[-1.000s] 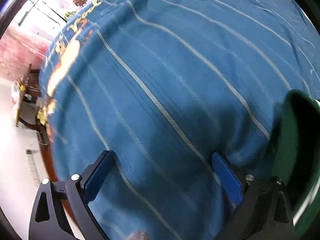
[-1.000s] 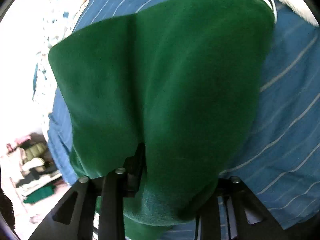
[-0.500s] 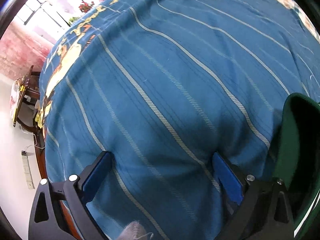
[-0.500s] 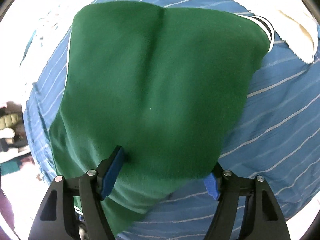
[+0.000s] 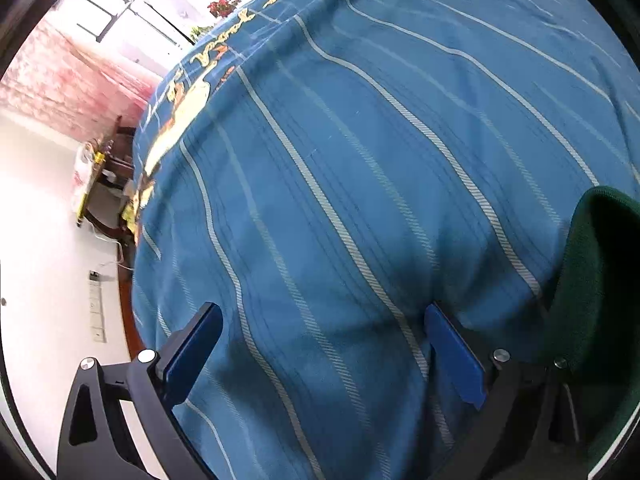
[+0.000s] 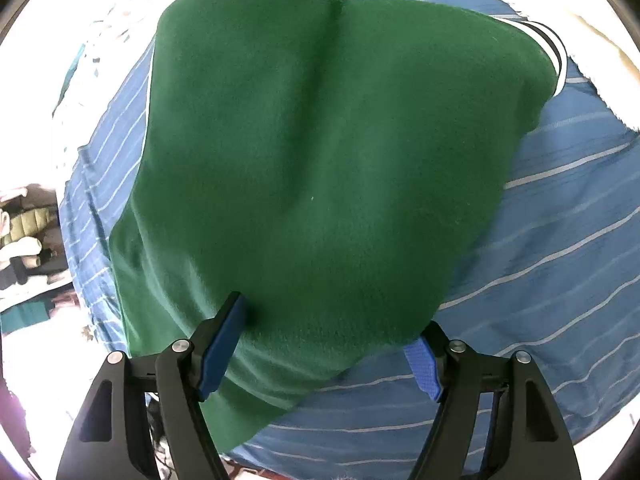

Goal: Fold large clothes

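Note:
A dark green garment lies folded flat on the blue striped bedspread, its black-and-white striped trim showing at the far right corner. My right gripper hovers over the garment's near edge. Its jaws stand wide and its pads do not press the cloth. In the left wrist view the same green garment shows only as an edge at the right. My left gripper is open over the bare bedspread, with nothing between its fingers.
A cream cloth lies on the bed beyond the garment. The bed's edge drops to a pale floor on the left, with dark wooden furniture beside it. Piled clothes sit on the floor at the left.
The right gripper's jaws opened and let go of the green cloth, which settled flat on the bed; the gripper lifted slightly. The left gripper stayed open and only tilted a little.

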The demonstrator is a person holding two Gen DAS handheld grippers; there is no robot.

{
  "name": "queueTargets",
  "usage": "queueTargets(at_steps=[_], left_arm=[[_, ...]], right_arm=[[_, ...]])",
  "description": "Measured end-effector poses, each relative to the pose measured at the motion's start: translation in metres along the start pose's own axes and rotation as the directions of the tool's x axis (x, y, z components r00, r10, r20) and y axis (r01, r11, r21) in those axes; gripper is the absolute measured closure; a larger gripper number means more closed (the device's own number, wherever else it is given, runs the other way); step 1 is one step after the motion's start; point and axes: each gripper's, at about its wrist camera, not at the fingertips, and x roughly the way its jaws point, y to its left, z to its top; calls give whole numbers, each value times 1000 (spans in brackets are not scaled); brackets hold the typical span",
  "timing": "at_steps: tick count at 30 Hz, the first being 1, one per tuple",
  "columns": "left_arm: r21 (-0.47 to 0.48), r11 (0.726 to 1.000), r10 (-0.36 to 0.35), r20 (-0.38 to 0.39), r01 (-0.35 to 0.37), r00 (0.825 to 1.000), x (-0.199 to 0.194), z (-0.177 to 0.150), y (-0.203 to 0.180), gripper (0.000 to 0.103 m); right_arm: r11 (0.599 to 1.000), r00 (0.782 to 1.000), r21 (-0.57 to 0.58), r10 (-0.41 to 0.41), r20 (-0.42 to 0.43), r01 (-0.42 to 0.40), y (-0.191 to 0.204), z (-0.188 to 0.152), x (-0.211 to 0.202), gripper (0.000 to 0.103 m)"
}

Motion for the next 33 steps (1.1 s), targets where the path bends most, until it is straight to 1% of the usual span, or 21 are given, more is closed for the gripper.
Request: queueTargets(at_steps=[2,4,6,8,9,11,15,17,18,19,21,23,24,25,26,27,28,29,30,31,33], left_arm=[[-16,1000,16,18,-16,1000,3,-3,3,0],[-28,999,18,63,-16,998,-2,-10,0,0],[-52,998,27,91,-22,995,-5,-15,-1,0],[-101,994,60,104,-50,993,-5,-17,-2,0],[-104,992,85,100,-75,991,-7,-16,-4,0],[-76,990,129,120,-120,984,-10,-15,-10,0],[-53,984,173,112,-168,979,-7,-11,-15,0],[-27,976,219,128,-218,967,-9,-10,-23,0],[-30,972,234,134,-232,963,-8,-10,-26,0],[-37,969,247,139,-244,959,-6,-9,-27,0],[-38,971,239,135,-236,962,-5,-6,-25,0],[-24,982,190,128,-188,974,-6,-3,-17,0],[-21,989,148,122,-147,981,-7,-2,-11,0],[-31,996,87,113,-84,990,-10,-2,-1,0],[-39,999,28,103,-24,994,-13,-3,6,0],[-55,996,-60,91,66,994,-18,-2,19,0],[-72,988,-128,87,134,988,-25,-3,31,0],[-79,979,-181,86,188,980,-34,-4,41,0],[-82,972,-213,90,221,973,-42,-6,47,0],[-79,954,-279,105,288,955,-59,-9,56,0],[-49,913,-399,99,405,912,-80,-15,62,0]], right_arm=[[1000,1000,-18,-10,-12,10,4,1,3,27],[999,999,-27,-25,-20,24,8,2,5,27],[999,999,-34,-33,-27,32,12,3,8,27],[997,998,-52,-49,-30,48,16,3,11,26],[997,998,-60,-53,-28,51,17,3,12,25],[995,997,-75,-68,-27,65,21,3,14,24],[994,997,-76,-76,-29,74,22,2,15,24],[995,997,-69,-72,-33,70,22,2,15,24],[995,997,-69,-70,-34,68,22,3,15,24],[996,997,-68,-68,-36,65,22,3,15,24],[996,998,-72,-60,-36,57,23,3,14,24],[995,998,-89,-56,-33,53,24,2,12,24],[994,998,-97,-55,-31,52,24,2,11,24],[992,998,-112,-54,-26,50,25,0,9,24],[991,999,-123,-50,-21,47,25,-1,7,24],[989,999,-140,-52,-11,50,25,-3,4,24],[984,998,-168,-67,8,67,27,-6,0,24],[975,995,-202,-89,38,95,29,-10,-4,24],[966,993,-233,-104,60,115,32,-13,-7,24],[956,990,-260,-120,71,135,34,-18,-10,24],[937,986,-309,-142,82,161,38,-26,-14,24]])
